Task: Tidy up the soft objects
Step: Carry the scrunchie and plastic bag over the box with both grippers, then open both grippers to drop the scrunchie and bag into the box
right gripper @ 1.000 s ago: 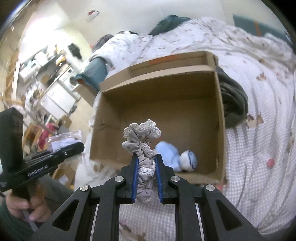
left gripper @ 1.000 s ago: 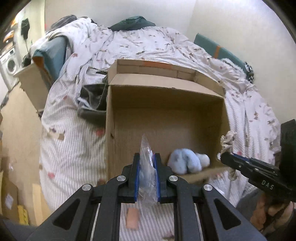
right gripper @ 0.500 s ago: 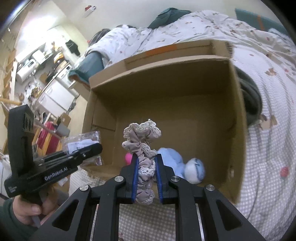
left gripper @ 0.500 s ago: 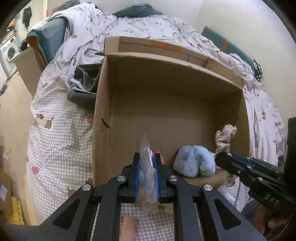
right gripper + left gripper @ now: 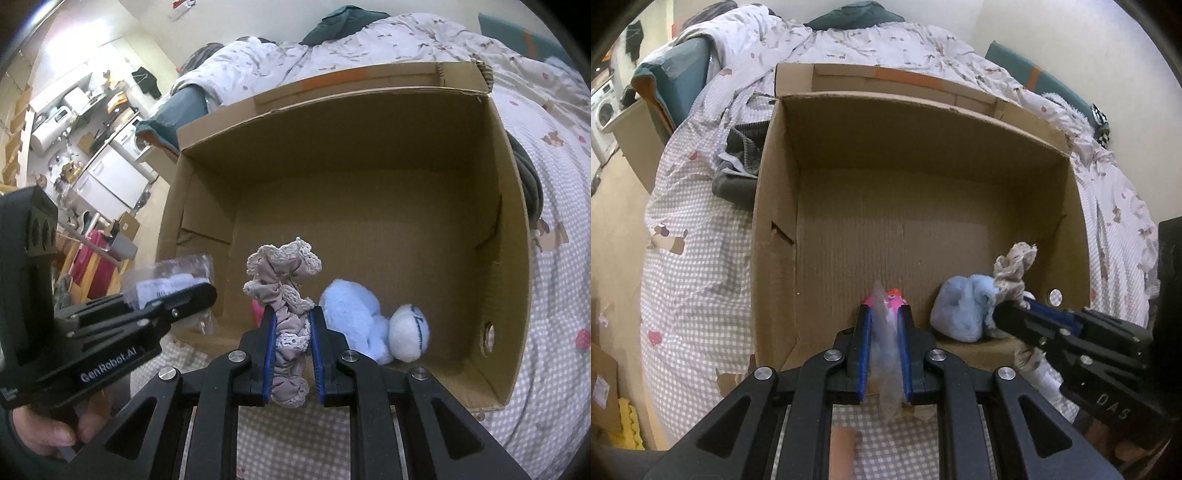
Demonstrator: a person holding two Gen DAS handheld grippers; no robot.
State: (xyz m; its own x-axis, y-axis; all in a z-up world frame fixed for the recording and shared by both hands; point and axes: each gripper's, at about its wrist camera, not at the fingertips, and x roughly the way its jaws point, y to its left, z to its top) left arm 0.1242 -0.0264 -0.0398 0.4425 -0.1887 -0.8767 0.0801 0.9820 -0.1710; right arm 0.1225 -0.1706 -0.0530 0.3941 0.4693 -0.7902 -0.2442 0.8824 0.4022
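**Two light items held over the near edge of the box**

On the left, the left gripper (image 5: 882,321) is closed almost fully on a thin, clear, crinkled plastic packet (image 5: 884,354), which stands up between the blue pads and hangs out below them. The packet looks very light and slippery, with no stiffness of its own. A pinch across its flat faces, as here, seems the safest hold; its contents cannot be made out. Just past its tip a small pink object (image 5: 892,297) lies on the floor of the open brown corrugated cardboard box (image 5: 775,236), which sits on a gingham-checked bedcover (image 5: 698,280).

Moving right, a pale blue plush toy (image 5: 354,317) with a white rounded end rests inside the box against the near wall. It looks soft, squashy and easy to dent.

On the right, the right gripper (image 5: 293,321) is clamped on a beige fabric scrunchie with cream lace trim (image 5: 284,273), held across its middle so the ruffled top stands above the pads and a loop droops beneath. It should be weightless, springy and forgiving, but the gathered cloth could catch on a pad at release. Both items hover at the box's near rim, not yet inside.
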